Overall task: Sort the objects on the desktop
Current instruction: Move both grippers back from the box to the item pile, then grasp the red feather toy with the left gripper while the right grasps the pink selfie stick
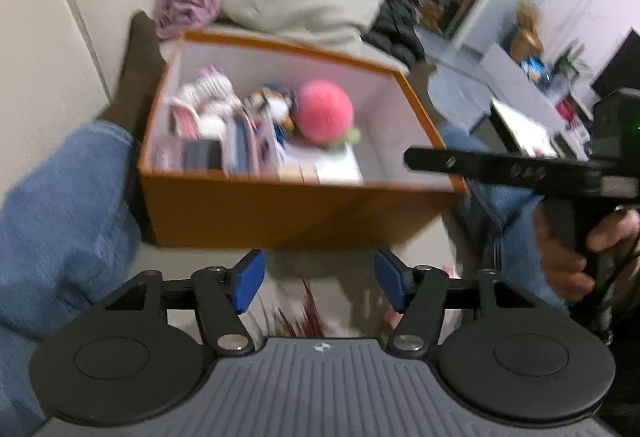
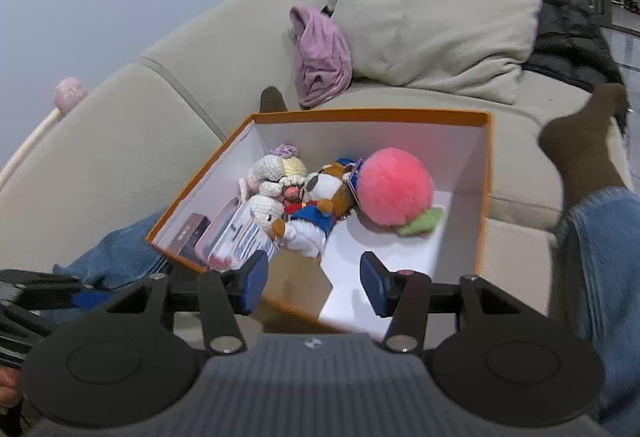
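Observation:
An orange box (image 2: 489, 173) with white inner walls rests on the sofa between a person's legs. Inside lie a pink plush peach (image 2: 394, 193), a crocheted doll (image 2: 276, 177), a plush dog in blue (image 2: 320, 205), a plastic packet (image 2: 236, 233) and a small dark box (image 2: 190, 235). My right gripper (image 2: 314, 287) hovers open over the box's near edge, nothing between its blue pads. In the left wrist view the box (image 1: 280, 213) is ahead, the peach (image 1: 324, 113) inside. My left gripper (image 1: 319, 285) stands open and empty short of the box. One black finger (image 1: 480, 165) of the right gripper reaches in from the right.
The beige sofa (image 2: 120, 165) carries a large cushion (image 2: 436, 17), a crumpled purple cloth (image 2: 320, 57) and a dark jacket (image 2: 568, 49). Legs in jeans (image 2: 600, 261) and a brown-socked foot (image 2: 580, 141) flank the box. A pink-headed stick (image 2: 68, 93) leans at the far left.

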The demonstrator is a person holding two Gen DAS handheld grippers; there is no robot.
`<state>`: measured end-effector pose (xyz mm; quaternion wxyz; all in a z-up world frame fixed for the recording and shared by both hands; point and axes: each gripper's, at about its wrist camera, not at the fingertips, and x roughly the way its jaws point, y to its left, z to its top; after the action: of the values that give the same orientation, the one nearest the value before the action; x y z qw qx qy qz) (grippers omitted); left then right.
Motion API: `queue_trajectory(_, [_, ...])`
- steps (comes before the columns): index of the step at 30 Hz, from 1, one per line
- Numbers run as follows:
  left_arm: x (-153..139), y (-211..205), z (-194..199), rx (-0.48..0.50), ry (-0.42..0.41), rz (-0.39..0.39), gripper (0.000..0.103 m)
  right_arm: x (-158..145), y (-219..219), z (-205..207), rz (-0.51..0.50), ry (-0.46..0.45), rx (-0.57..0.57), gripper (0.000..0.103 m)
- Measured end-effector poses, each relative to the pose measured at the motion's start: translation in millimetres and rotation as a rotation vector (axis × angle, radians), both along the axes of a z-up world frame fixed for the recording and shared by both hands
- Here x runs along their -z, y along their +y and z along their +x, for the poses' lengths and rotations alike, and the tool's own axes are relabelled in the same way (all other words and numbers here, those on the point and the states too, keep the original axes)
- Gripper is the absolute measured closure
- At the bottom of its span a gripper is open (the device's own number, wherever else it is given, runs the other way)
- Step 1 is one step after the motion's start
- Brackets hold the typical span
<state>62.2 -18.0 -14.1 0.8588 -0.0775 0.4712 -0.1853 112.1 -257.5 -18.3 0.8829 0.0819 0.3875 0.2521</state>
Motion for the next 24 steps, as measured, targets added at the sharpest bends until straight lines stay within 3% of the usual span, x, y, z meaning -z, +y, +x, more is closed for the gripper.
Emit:
queue_trajectory(7, [29, -29, -26, 0.089, 0.081, 0.079, 0.030, 24, -26, -51, 0.011, 0.040, 0.126, 0.049])
queue_trajectory(11, [51, -36, -25, 0.077, 0.143, 0.122, 0.030, 46, -42, -68, -0.002, 0.156, 0.194, 0.050])
queue_trajectory(14, [68, -36, -22, 0.057, 0.207, 0.116, 0.030, 63, -50, -75, -0.045, 0.234, 0.245, 0.050])
queue_trajectory(18, [80, -39, -20, 0.061, 0.225, 0.103, 0.031, 81, -55, -76, -0.035, 0.329, 0.259, 0.050])
queue_trajectory(20, [86, -38, -20, 0.052, 0.241, 0.100, 0.054, 86, -53, -77, -0.029, 0.353, 0.246, 0.050])
queue_trajectory(22, [89, -34, -19, 0.035, 0.257, 0.090, 0.071, 89, -50, -77, -0.026, 0.369, 0.236, 0.050])
queue_trajectory(24, [91, -30, -20, 0.017, 0.253, 0.073, 0.082, 93, -48, -76, -0.019, 0.391, 0.225, 0.051])
